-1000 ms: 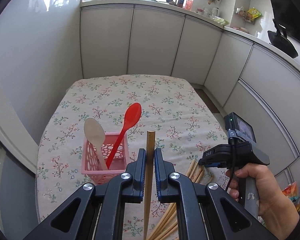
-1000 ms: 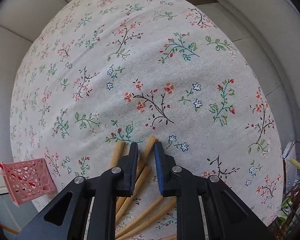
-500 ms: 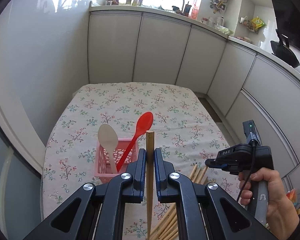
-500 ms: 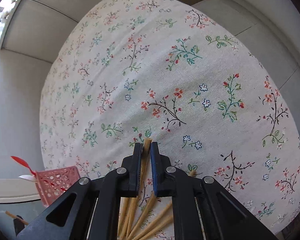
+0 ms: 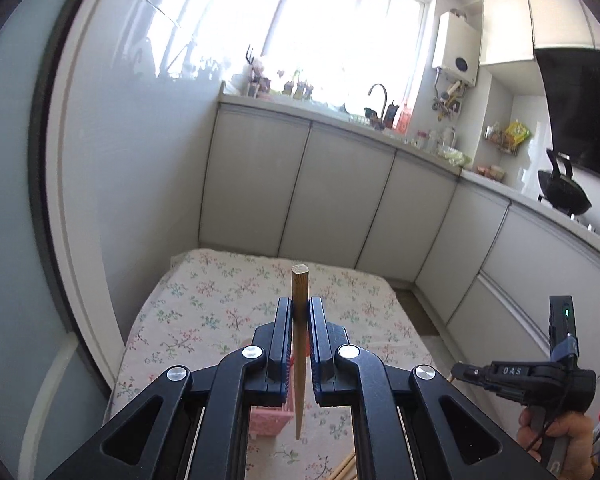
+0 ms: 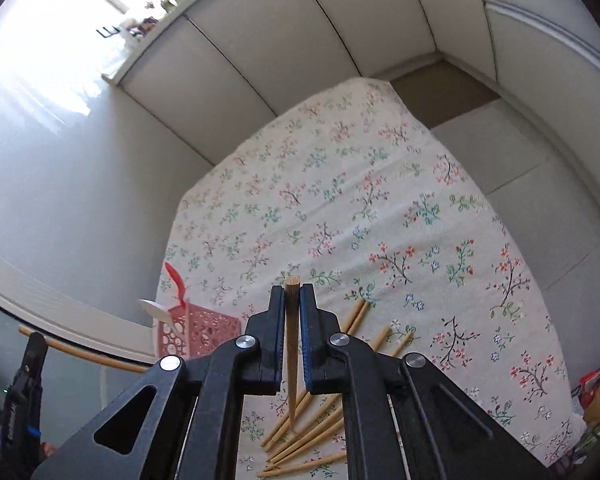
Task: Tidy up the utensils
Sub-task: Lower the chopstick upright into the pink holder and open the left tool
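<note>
The chopstick [image 6: 291,344] in the right gripper [image 6: 291,300] is a slim wooden stick, blunt end up just past the fingertips, thin end hanging below the jaws over the loose pile of chopsticks [image 6: 320,420] on the tablecloth. Those jaws have just been closing, and now they are clamped on this stick near its thick upper end, with only the stick's width between the pads. The left gripper [image 5: 300,312] grips a second chopstick [image 5: 300,344] the same way, upright, pinched a little below its blunt top, its point hanging free near the pink basket [image 5: 268,420]. Such sticks look light and stiff, so the weight should be no trouble; the risk, I judge, is that a smooth round shaft swivels or slides between flat pads when held at one spot. A hold close to the thick end, as here, leaves a long tail to steer, which suits dropping it point first into the basket. In the right wrist view the basket [image 6: 196,332] stands near the table's left edge, already holding a red spoon [image 6: 176,280] and a white spoon [image 6: 156,310]. Its openwork walls look light, so a nudge might tip it. The floral tablecloth [image 6: 380,200] lies beneath everything.
</note>
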The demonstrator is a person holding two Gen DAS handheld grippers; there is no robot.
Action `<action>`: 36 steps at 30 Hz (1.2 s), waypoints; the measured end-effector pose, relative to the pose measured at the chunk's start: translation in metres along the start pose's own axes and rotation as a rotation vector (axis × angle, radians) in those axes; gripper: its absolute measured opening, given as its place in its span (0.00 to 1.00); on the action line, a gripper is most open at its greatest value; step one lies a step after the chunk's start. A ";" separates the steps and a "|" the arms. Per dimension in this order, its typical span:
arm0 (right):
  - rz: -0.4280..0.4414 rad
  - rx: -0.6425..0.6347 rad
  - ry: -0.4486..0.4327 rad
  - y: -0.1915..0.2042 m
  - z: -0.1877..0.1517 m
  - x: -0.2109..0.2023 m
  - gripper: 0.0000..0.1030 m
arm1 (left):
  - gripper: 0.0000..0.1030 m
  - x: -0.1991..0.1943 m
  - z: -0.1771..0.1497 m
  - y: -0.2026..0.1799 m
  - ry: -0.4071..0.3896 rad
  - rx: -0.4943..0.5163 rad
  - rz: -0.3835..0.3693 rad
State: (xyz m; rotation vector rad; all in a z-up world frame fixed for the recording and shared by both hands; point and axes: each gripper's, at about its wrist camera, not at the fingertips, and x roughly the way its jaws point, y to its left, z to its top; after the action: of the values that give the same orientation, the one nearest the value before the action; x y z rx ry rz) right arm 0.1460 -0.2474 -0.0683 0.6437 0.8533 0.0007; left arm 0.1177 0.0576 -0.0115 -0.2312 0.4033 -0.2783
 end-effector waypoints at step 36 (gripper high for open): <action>0.084 -0.080 -0.151 0.020 0.003 -0.045 0.07 | 0.07 0.108 -0.030 0.000 0.002 0.080 0.122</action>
State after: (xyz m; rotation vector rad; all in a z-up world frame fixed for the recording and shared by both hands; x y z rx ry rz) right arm 0.1229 -0.2438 -0.0244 0.5962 0.6772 0.0617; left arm 0.2002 0.0194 -0.0767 -0.1271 0.4054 -0.1744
